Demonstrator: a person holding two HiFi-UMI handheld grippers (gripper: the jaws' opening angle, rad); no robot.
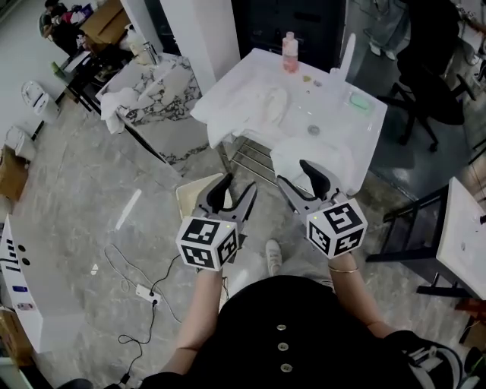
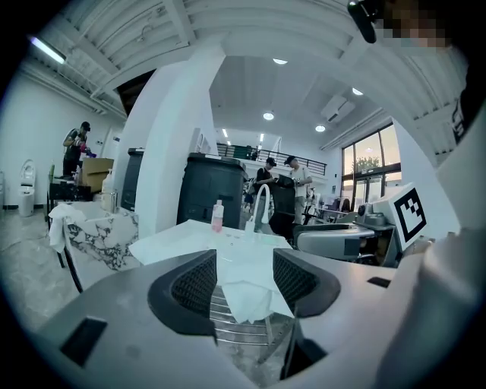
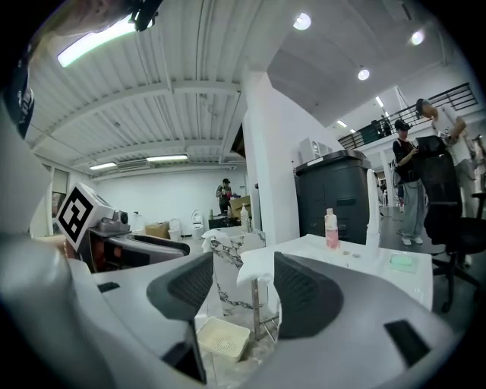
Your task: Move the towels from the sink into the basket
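Two grippers are held with jaws spread, nothing between them. The towel [image 1: 315, 154] draped over the front rim of the sink [image 1: 334, 114] lies just ahead of the right gripper [image 1: 294, 173], judged the nearer; the basket [image 1: 188, 199] is seen on the floor under the left gripper [image 1: 237, 186].

Glossy sink [image 1: 334, 114], soft cloth towels [image 1: 267, 106], matt perforated plastic basket [image 3: 222, 339], veined marble counter [image 1: 171, 95]

I see a big work hall: a sink [image 1: 334, 112] on a metal stand [image 1: 254, 156], cardboard boxes [image 1: 102, 20], an office chair [image 1: 433, 85], a power strip [image 1: 146, 292] on the floor [image 1: 76, 190].
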